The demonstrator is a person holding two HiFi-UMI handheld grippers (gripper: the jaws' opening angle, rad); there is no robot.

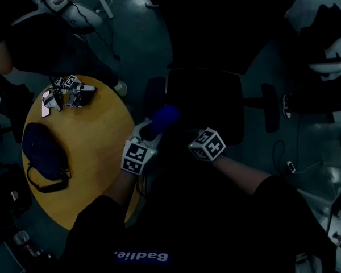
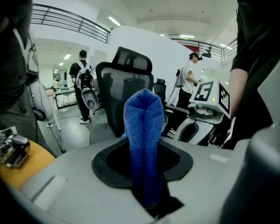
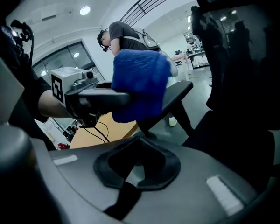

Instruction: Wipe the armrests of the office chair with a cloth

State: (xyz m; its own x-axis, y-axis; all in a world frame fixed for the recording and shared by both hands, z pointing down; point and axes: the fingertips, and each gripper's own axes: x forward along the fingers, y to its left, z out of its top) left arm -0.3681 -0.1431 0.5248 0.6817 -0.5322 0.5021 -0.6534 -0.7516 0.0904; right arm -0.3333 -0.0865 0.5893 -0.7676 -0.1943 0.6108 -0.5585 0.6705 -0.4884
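Note:
The black office chair (image 1: 204, 104) stands in front of me in the dim head view, with its left armrest (image 1: 154, 97) and right armrest (image 1: 270, 107). My left gripper (image 1: 148, 134) is shut on a folded blue cloth (image 1: 163, 117) at the near end of the left armrest. From the left gripper view, the cloth (image 2: 144, 139) stands up out of the shut jaws of my left gripper (image 2: 148, 181). The right gripper view shows the cloth (image 3: 140, 85) lying over the armrest pad (image 3: 179, 93). My right gripper (image 1: 200, 136) hovers beside it over the seat, and its jaws (image 3: 130, 174) look shut and hold nothing.
A round wooden table (image 1: 96, 147) is close on the left, with a dark bag (image 1: 42, 149) and spare grippers (image 1: 68, 92) on it. People (image 2: 82, 85) stand further off in the room. Cables (image 1: 298, 164) and another dark chair (image 1: 329, 67) are on the right.

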